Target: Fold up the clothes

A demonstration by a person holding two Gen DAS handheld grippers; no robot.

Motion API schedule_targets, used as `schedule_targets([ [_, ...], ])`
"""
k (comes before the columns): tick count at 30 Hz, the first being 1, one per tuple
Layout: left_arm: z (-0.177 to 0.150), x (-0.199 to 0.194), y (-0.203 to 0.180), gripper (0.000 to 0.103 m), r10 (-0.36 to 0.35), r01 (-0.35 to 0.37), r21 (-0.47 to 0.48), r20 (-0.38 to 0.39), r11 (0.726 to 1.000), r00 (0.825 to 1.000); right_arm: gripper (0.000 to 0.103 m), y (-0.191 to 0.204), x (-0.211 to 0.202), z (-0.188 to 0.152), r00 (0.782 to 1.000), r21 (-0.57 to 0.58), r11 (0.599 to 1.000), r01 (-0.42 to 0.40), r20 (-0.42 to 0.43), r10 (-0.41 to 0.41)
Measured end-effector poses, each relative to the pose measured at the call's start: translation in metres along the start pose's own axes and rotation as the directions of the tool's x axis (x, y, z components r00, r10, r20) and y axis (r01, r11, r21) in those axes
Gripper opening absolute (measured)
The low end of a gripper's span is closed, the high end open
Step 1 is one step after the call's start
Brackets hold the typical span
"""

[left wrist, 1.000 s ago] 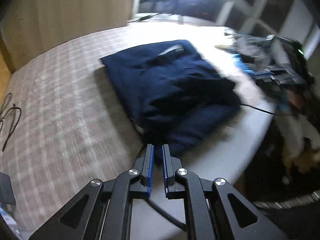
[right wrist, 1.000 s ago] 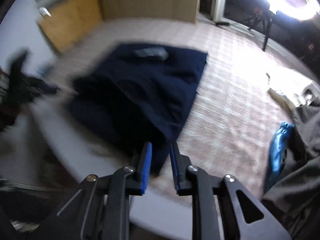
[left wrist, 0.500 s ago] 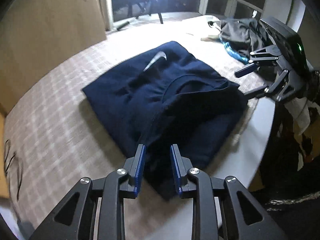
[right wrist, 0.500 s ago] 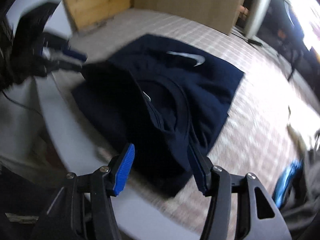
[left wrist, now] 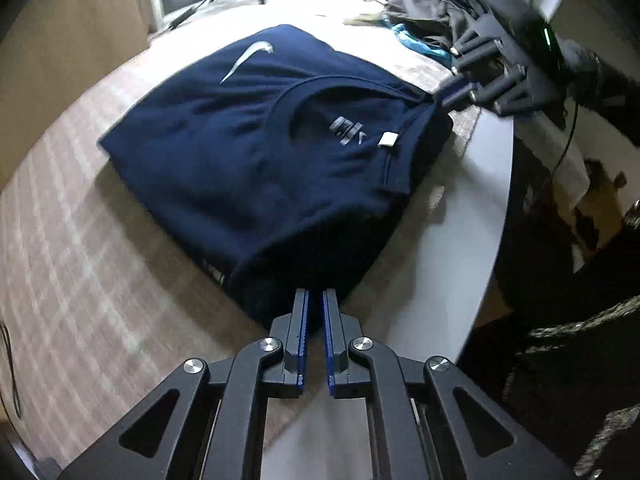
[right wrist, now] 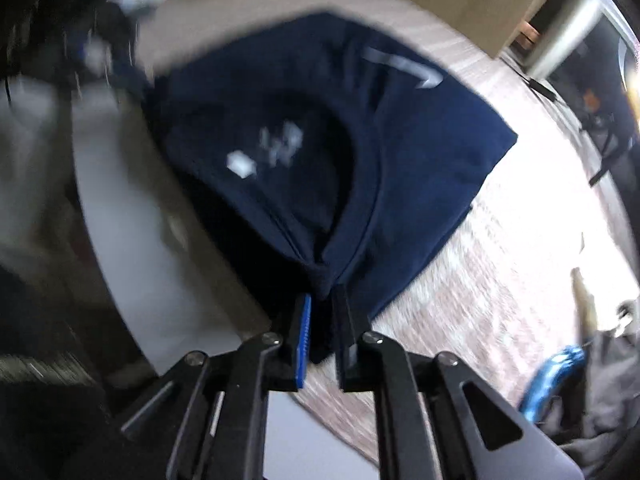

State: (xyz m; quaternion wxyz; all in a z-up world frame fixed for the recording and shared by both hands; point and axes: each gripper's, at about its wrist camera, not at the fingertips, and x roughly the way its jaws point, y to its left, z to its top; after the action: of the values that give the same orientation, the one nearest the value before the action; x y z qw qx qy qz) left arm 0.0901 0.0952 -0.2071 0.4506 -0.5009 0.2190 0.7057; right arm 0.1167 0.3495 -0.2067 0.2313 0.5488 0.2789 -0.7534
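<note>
Both grippers are closing on the navy shirt (left wrist: 256, 168) lying folded on the counter (left wrist: 472, 240). The left gripper (left wrist: 314, 312) nips the near shoulder corner; the right gripper (right wrist: 322, 312) pinches the far one by the collar. I reckon either thin bite could slip when lifted, or catch only the top layer, spoiling the fold.
</note>
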Motion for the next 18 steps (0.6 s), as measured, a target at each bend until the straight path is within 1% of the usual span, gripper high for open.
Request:
schedule_targets([
  [1, 0.002, -0.008, 0.004, 0.01, 0.008, -0.007, -0.015, 0.027, 1.0, 1.0, 0.011, -0.004, -0.003, -0.001, 1.0, 0.021, 1.0, -0.011, 0.005, 0.011],
  [2, 0.006, -0.017, 0.008, 0.009, 0.029, -0.027, -0.032, 0.063, 0.999, 0.998, 0.011, -0.011, -0.007, -0.002, 0.999, 0.06, 0.998, -0.035, 0.017, 0.034],
  [3, 0.011, -0.022, 0.012, 0.007, 0.038, -0.034, -0.049, 0.095, 0.998, 0.995, 0.011, -0.021, -0.015, -0.001, 0.997, 0.117, 0.991, -0.071, 0.045, 0.066],
  [4, 0.016, -0.025, 0.016, 0.006, 0.039, -0.031, -0.065, 0.122, 0.997, 0.992, 0.012, -0.031, -0.022, -0.001, 0.992, 0.168, 0.98, -0.11, 0.081, 0.098],
  [6, 0.025, -0.023, 0.015, 0.007, 0.037, -0.028, -0.058, 0.152, 0.998, 0.988, 0.015, -0.046, -0.032, 0.001, 0.978, 0.245, 0.953, -0.178, 0.154, 0.143],
  [7, 0.028, -0.017, 0.014, 0.007, 0.032, -0.025, -0.046, 0.153, 0.999, 0.988, 0.016, -0.053, -0.036, 0.003, 0.97, 0.279, 0.94, -0.199, 0.191, 0.149],
  [8, 0.027, -0.006, 0.014, 0.007, 0.016, -0.012, -0.039, 0.118, 0.999, 0.993, 0.016, -0.058, -0.033, 0.004, 0.97, 0.301, 0.932, -0.201, 0.198, 0.145],
  [9, 0.02, 0.008, 0.013, 0.006, -0.009, 0.011, -0.041, 0.055, 0.999, 0.998, 0.016, -0.061, -0.028, 0.006, 0.973, 0.317, 0.929, -0.191, 0.188, 0.135],
  [10, 0.012, 0.022, 0.011, 0.006, -0.036, 0.035, -0.045, -0.015, 0.998, 0.999, 0.016, -0.061, -0.02, 0.006, 0.979, 0.316, 0.933, -0.174, 0.157, 0.13],
  [11, 0.004, 0.022, 0.01, 0.005, -0.043, 0.041, -0.053, -0.034, 0.998, 0.999, 0.016, -0.059, -0.013, 0.004, 0.987, 0.299, 0.944, -0.143, 0.11, 0.115],
  [12, -0.003, 0.012, 0.01, 0.01, -0.033, 0.033, -0.064, -0.012, 0.997, 0.999, 0.016, -0.056, -0.007, 0.002, 0.994, 0.276, 0.955, -0.106, 0.061, 0.092],
  [13, -0.009, 0.002, 0.01, 0.011, -0.024, 0.024, -0.076, 0.01, 0.997, 1.0, 0.016, -0.054, -0.007, 0.003, 0.995, 0.257, 0.962, -0.096, 0.048, 0.086],
  [14, -0.016, -0.009, 0.012, 0.01, -0.012, 0.016, -0.1, 0.04, 0.995, 0.999, 0.016, -0.053, -0.011, 0.005, 0.995, 0.24, 0.966, -0.1, 0.053, 0.09],
  [15, -0.021, -0.021, 0.017, 0.008, 0.002, 0.008, -0.136, 0.075, 0.991, 0.997, 0.016, -0.052, -0.016, 0.011, 0.991, 0.237, 0.964, -0.125, 0.077, 0.109],
  [16, -0.025, -0.025, 0.02, 0.008, 0.012, 0.002, -0.154, 0.089, 0.988, 0.996, 0.016, -0.052, -0.022, 0.02, 0.984, 0.24, 0.957, -0.16, 0.111, 0.137],
  [18, -0.027, -0.021, 0.022, 0.008, 0.019, -0.005, -0.163, 0.088, 0.987, 0.996, 0.016, -0.049, -0.028, 0.047, 0.968, 0.23, 0.95, -0.213, 0.179, 0.173],
])
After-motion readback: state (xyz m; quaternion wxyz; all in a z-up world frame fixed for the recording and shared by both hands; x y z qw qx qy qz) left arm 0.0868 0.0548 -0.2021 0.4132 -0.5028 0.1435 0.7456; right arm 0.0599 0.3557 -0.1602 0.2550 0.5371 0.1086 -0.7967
